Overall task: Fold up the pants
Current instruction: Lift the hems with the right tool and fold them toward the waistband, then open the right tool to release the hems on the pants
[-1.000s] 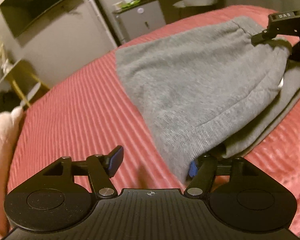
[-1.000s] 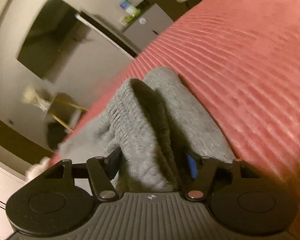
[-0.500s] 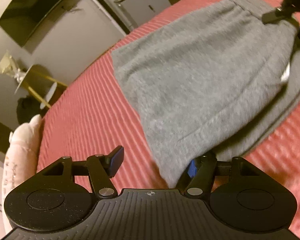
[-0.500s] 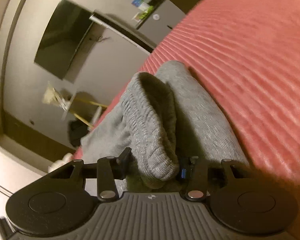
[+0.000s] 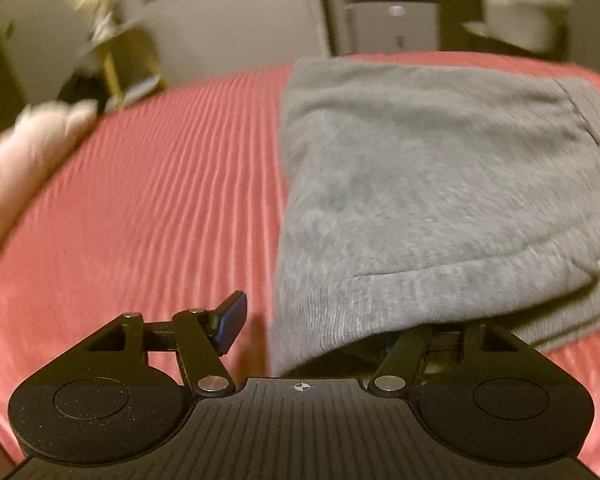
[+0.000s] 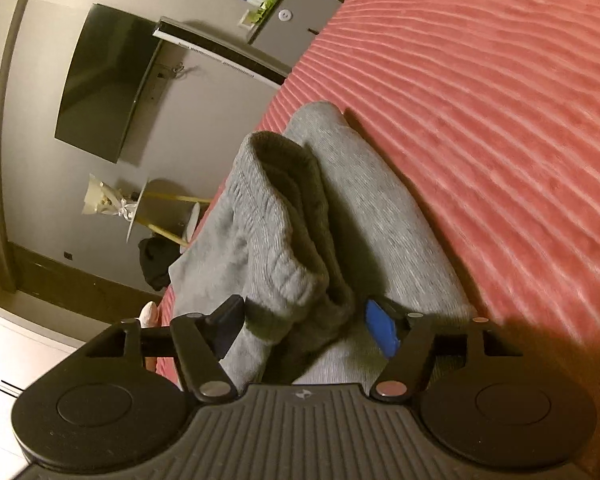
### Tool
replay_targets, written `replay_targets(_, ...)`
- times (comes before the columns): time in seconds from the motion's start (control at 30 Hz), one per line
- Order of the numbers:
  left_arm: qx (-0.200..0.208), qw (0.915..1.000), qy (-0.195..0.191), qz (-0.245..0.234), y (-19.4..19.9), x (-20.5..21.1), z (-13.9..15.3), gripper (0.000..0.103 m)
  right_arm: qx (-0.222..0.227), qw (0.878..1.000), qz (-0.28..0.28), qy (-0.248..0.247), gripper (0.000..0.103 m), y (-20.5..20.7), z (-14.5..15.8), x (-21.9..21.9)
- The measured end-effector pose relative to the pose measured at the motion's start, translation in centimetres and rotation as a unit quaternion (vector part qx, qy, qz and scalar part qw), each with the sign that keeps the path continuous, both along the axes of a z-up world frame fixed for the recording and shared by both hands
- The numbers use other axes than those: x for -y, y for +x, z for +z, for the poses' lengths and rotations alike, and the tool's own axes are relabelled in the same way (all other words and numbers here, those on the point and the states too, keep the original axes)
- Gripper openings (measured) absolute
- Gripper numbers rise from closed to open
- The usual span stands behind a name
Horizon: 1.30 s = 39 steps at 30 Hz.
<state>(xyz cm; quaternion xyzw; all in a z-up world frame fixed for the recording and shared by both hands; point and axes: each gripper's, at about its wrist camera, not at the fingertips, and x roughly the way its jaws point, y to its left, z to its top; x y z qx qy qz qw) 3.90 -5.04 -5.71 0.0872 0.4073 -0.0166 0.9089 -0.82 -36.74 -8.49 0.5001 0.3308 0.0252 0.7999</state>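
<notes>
The grey pants point(image 5: 428, 176) lie folded in layers on the red ribbed bedspread point(image 5: 160, 208). My left gripper point(image 5: 312, 324) is open at the near corner of the pile; its left finger is bare and its right finger is hidden under the top layer's ribbed cuff. In the right wrist view the pants point(image 6: 292, 232) show as a bunched ribbed fold. My right gripper point(image 6: 304, 326) is open, with that fold lying loosely between its fingers and the blue pad on the right finger apart from the cloth.
A pale pink pillow point(image 5: 16, 160) lies at the bed's left edge. Beyond the bed stand a small gold-legged side table point(image 6: 160, 208), a wall television point(image 6: 104, 84) and a grey cabinet point(image 5: 392, 28). Bare bedspread point(image 6: 500, 100) stretches right of the pants.
My right gripper has opened and let go of the ribbed fold. My left gripper has swung round the pile's corner, still open. The right gripper is gone from the left view.
</notes>
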Motion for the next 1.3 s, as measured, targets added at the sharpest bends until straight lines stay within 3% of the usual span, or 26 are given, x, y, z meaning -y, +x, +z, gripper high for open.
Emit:
replay_targets(0.17, -0.008, 0.9997, -0.022, 0.013, 0.9, -0.3, -0.7, 0.07, -0.001, 0.999, -0.02, 0.039, 0.07, 1.3, -0.6, -0.5)
replay_targets(0.23, -0.003, 0.9994, -0.035, 0.006, 0.4, -0.9, -0.7, 0.07, 0.008, 0.999, -0.024, 0.027, 0.047, 1.9, -0.5, -0.9)
replay_targets(0.37, 0.0, 0.9976, -0.069, 0.002, 0.0, -2.2, -1.1, 0.071, 0.031, 0.999, -0.026, 0.008, 0.05, 1.8, -0.4, -1.5)
replay_targets(0.43, 0.003, 0.9977, -0.068, -0.001, -0.1, -2.2, -1.1, 0.069, 0.026, 0.999, -0.031, 0.018, 0.058, 2.3, -0.7, -1.5)
replay_targets(0.5, 0.005, 0.9978, -0.065, -0.009, 0.1, -1.9, -1.1, 0.067, 0.017, 0.999, -0.031, 0.012, 0.06, 3.1, -0.4, -2.0)
replay_targets(0.57, 0.009, 0.9976, -0.066, -0.018, 0.3, -2.0, -1.2, 0.067, 0.014, 0.999, -0.036, -0.017, 0.048, 3.4, 0.1, -2.7)
replay_targets(0.67, 0.014, 0.9962, -0.082, -0.026, 0.4, -2.8, -1.4, 0.068, 0.015, 0.998, -0.038, -0.052, 0.044, 3.0, 0.8, -3.4)
replay_targets(0.9, 0.023, 0.9938, -0.105, -0.03, 0.4, -3.1, -1.3, 0.059, 0.041, 0.994, -0.043, -0.093, 0.04, 2.4, 5.1, -5.2)
replay_targets(1.1, 0.032, 0.9923, -0.118, -0.018, 0.5, -3.2, -1.3, 0.06, 0.123, 0.985, -0.052, -0.11, 0.04, 1.7, 11.5, -5.9)
replay_targets(1.17, 0.033, 0.9912, -0.127, -0.019, 0.6, -3.3, -1.3, 0.051, 0.141, 0.982, -0.061, -0.109, 0.04, 1.2, 12.6, -5.5)
replay_targets(1.23, 0.033, 0.9887, -0.143, -0.031, 0.6, -3.3, -1.2, 0.024, 0.137, 0.982, -0.069, -0.114, 0.04, 1.0, 12.9, -5.0)
replay_targets(1.3, 0.048, 0.9882, -0.143, -0.029, 0.2, -3.4, -0.8, 0.022, 0.116, 0.982, -0.068, -0.136, 0.04, 1.2, 12.7, -4.8)
